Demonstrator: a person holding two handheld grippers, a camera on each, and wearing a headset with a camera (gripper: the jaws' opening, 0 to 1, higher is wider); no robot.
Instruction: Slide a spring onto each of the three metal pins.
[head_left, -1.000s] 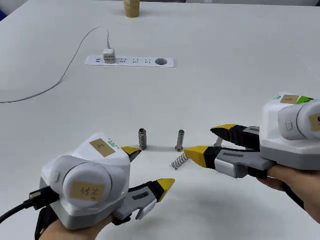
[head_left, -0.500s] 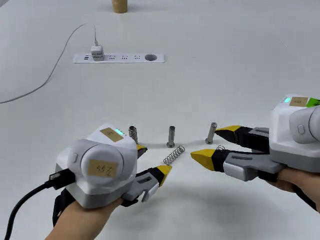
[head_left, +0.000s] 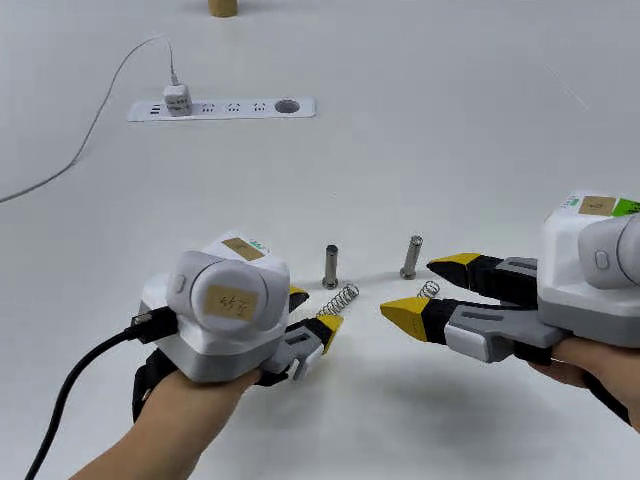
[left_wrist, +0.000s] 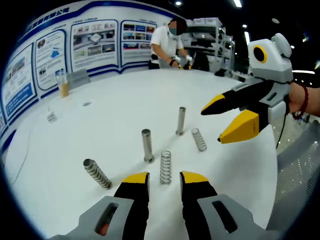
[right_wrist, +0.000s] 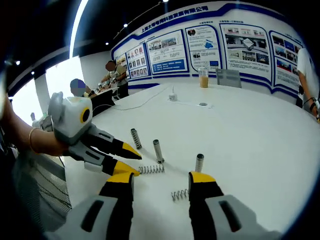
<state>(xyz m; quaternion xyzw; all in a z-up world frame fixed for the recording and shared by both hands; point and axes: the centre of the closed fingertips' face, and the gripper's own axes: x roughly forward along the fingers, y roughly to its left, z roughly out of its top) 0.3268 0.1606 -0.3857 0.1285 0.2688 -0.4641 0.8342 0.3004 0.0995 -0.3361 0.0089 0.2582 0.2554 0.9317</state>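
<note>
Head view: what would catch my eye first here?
The left gripper and the right gripper, white with yellow-tipped fingers, point toward each other over a white table, both open. Just beyond their tips stand two bare metal pins, with two loose springs lying beside them.

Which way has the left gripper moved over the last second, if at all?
Yes: the left gripper has moved forward toward the middle metal pin, and its open jaws now reach the loose spring beside it.
</note>
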